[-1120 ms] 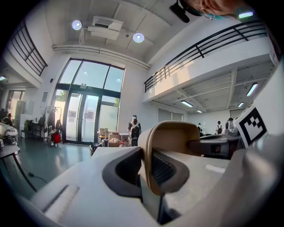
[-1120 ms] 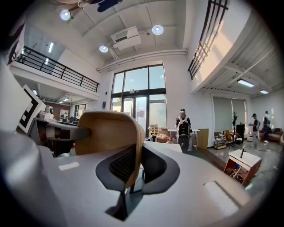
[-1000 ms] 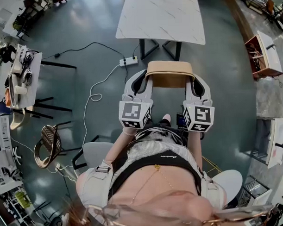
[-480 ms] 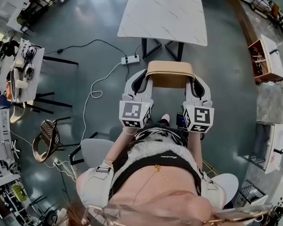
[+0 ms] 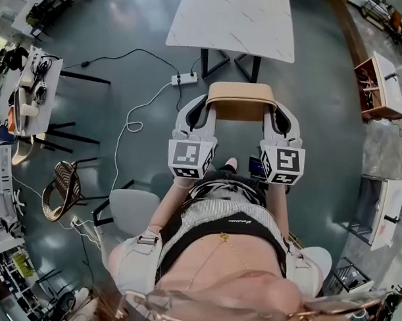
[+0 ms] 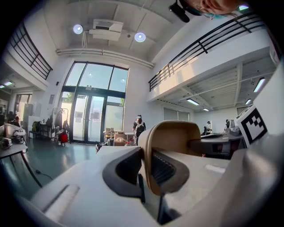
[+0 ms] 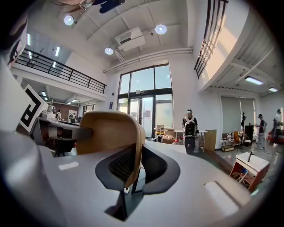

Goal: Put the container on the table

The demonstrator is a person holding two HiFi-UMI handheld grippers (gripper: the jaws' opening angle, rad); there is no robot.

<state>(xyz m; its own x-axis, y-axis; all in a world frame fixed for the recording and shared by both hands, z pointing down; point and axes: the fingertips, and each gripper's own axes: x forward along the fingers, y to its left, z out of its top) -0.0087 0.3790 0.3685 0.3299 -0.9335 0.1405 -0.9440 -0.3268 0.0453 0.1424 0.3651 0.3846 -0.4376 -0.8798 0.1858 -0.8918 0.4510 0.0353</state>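
Far left in the head view, a wicker chair sits on the grey floor, and a white power strip lies a little further in, its cable looping back.

Now the left gripper: it's clamped on the left wall of the tan container. The left gripper view confirms it. The container has its curved rim running down between the dark pads, one pad outside the wall and one inside, both pressing on it, so the left gripper has a firm pinch.

In the centre, the container hangs in the air between the two grippers, open side up, roughly level. It's above the floor and not on the white marble table, whose near edge lies just beyond it.

The right gripper mirrors the left, closed on the container's right wall. In its own view the right gripper has the container wall squeezed between a ribbed pad inside and the other outside.

Far right, an open wooden box stands on the floor.
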